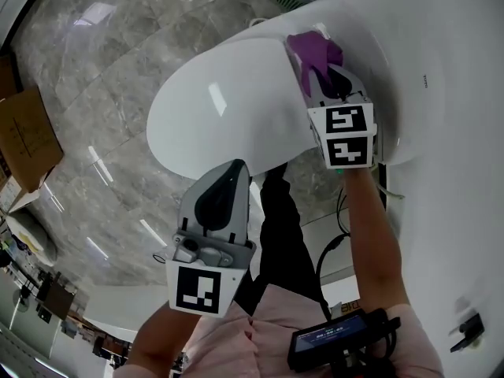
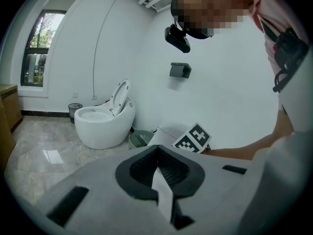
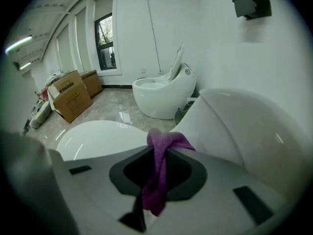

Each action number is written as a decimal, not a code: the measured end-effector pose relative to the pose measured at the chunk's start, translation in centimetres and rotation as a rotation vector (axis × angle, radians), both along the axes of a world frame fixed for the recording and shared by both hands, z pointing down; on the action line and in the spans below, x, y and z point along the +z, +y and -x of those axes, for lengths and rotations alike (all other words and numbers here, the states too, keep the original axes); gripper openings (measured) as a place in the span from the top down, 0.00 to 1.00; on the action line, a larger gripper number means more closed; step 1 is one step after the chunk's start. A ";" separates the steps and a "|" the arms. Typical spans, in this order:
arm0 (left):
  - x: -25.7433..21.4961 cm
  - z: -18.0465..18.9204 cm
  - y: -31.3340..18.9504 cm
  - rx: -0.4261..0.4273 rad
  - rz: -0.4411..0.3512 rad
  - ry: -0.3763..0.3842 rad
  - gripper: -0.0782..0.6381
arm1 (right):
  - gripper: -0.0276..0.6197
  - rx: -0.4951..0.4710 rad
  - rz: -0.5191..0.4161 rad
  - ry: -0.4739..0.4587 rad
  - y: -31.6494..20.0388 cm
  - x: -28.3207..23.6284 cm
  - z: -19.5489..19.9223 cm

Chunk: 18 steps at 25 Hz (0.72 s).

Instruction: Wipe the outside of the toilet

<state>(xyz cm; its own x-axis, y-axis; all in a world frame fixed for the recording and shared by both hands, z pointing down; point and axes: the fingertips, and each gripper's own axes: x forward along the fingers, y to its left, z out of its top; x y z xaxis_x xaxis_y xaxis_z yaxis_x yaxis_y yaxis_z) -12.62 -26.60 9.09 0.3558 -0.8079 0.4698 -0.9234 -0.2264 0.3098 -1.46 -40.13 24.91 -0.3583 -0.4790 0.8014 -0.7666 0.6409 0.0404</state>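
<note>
I see a grey marbled floor point(image 1: 102, 93) carrying the white toilet point(image 1: 228, 109), cardboard boxes point(image 3: 71, 99) well apart from it, and a second toilet point(image 2: 102, 126) near the wall.

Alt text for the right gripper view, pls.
The right gripper is shut on a purple cloth, over a white toilet with its lid closed. Behind, a second toilet with its seat raised stands near a window, and cardboard boxes sit at left.
</note>
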 end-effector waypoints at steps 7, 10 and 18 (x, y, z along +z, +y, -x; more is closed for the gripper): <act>1.2 2.0 0.5 -0.018 0.019 0.008 0.88 | 0.86 -0.030 -0.003 0.030 -2.5 2.2 1.0; 1.7 2.9 0.8 -0.031 0.017 0.009 0.88 | 0.86 -0.032 0.005 0.052 -3.3 4.0 0.8; 2.0 4.3 2.1 -0.041 0.025 0.011 0.88 | 0.86 -0.034 0.099 0.119 -1.9 7.3 0.9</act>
